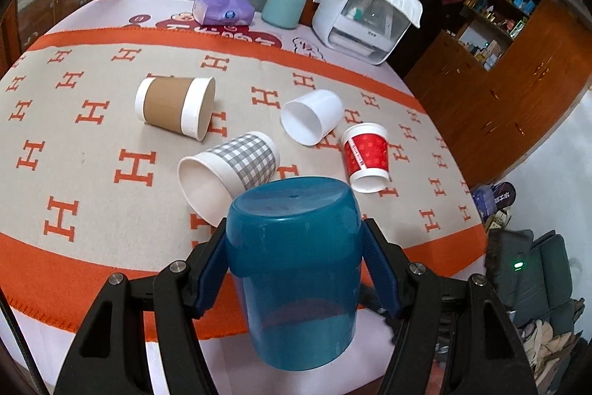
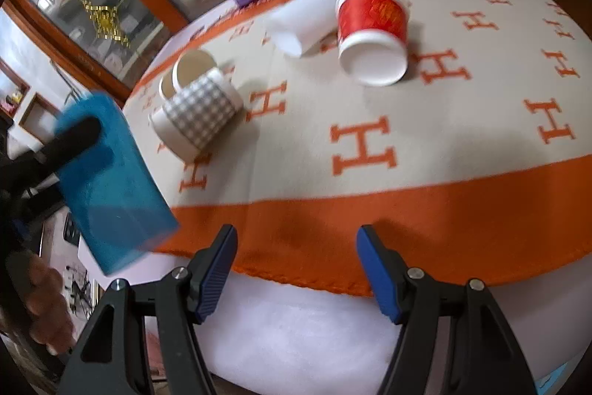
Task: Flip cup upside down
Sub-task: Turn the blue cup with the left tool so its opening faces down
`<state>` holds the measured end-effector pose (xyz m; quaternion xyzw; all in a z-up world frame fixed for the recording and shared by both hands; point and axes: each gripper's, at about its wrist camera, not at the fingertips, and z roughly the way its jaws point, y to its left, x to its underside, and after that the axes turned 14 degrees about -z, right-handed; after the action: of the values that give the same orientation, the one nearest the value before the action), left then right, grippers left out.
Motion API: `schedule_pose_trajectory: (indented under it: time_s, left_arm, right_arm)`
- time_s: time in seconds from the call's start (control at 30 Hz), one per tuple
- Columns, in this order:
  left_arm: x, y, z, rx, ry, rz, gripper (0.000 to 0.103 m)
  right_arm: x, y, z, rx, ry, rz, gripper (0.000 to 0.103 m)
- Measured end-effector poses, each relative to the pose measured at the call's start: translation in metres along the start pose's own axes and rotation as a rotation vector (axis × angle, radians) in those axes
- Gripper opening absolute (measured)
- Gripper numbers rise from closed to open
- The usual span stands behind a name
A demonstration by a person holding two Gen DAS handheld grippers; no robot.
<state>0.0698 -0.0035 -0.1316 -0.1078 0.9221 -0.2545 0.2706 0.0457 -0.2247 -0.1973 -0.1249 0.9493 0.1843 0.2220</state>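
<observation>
My left gripper (image 1: 294, 243) is shut on a translucent blue plastic cup (image 1: 296, 265) and holds it above the table's near edge, base up and mouth down. The same blue cup (image 2: 111, 184) shows blurred at the left of the right wrist view, tilted, with the left gripper's black finger across it. My right gripper (image 2: 296, 247) is open and empty over the orange border of the cloth. On the cloth lie a grey checked paper cup (image 1: 229, 169), a brown-sleeved cup (image 1: 175, 106), a white cup (image 1: 310, 121) and a red cup (image 1: 366, 156).
The round table carries an orange and beige H-pattern cloth (image 1: 92, 143). At its far side stand a purple tissue pack (image 1: 224, 10), a mint jar (image 1: 285, 4) and a white appliance (image 1: 366, 13). Wooden cabinets (image 1: 499, 91) stand to the right.
</observation>
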Motion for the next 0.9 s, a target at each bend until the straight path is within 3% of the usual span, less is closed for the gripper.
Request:
schedule_pose_trajectory:
  time_s: [0.43,0.57,0.73,0.9]
  left_arm:
    - [-0.003,0.009,-0.013,-0.004,-0.141,0.012,0.066]
    - [0.006,0.008,0.001,-0.028,-0.206,0.088,0.066]
    - [0.018,0.004,0.022,-0.026,-0.225,0.163,0.066]
    - [0.029,-0.001,0.029,-0.035,-0.315,0.259,0.066]
  right_arm:
    - [0.0,0.008,0.004,0.006,0.007,-0.025,0.067]
    - [0.0,0.009,0.002,0.016,0.001,-0.027,0.067]
    - [0.0,0.007,-0.002,0.024,-0.02,-0.017,0.067]
    - [0.001,0.006,-0.003,0.027,-0.023,-0.013,0.067]
